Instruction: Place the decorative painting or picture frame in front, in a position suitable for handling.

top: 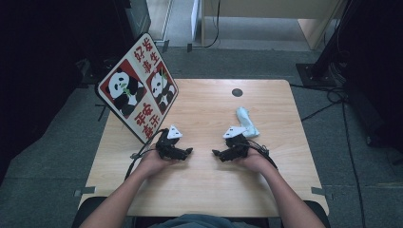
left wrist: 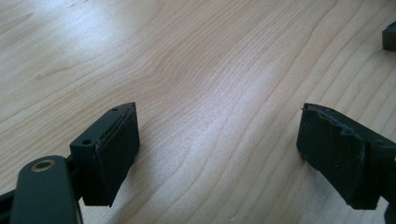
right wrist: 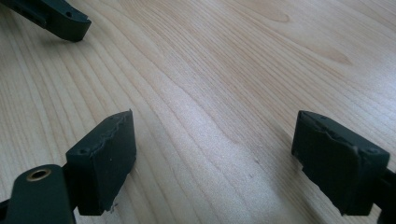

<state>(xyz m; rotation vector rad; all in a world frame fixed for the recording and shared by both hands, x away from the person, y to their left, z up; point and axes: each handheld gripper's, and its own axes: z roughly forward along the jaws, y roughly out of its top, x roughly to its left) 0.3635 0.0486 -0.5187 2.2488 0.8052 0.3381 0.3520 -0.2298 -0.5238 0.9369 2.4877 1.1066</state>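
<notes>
Both grippers rest on the desk (top: 199, 190), mid-depth, tips facing each other across a bare strip of wood.

Left gripper (top: 189, 151): jaws spread wide, nothing between them; in the left gripper view it's just desk grain between the pads (left wrist: 114, 158).

Right gripper (top: 216, 153): jaws likewise wide apart and empty; the right gripper view shows bare wood between the pads (right wrist: 105, 161). The left gripper's jaw tip shows at the top left corner of that view.

Pale blue cloth (top: 247, 121): crumpled, lying on the desk's right half, toward the far edge. It sits just behind the right gripper's body, near its grey three-cornered plate (top: 235, 131); whether they touch I can't tell. Cloth is well apart from the left gripper.

Panda sign board (top: 138, 88): leans tilted at the desk's far left corner, just beyond the left gripper.
</notes>
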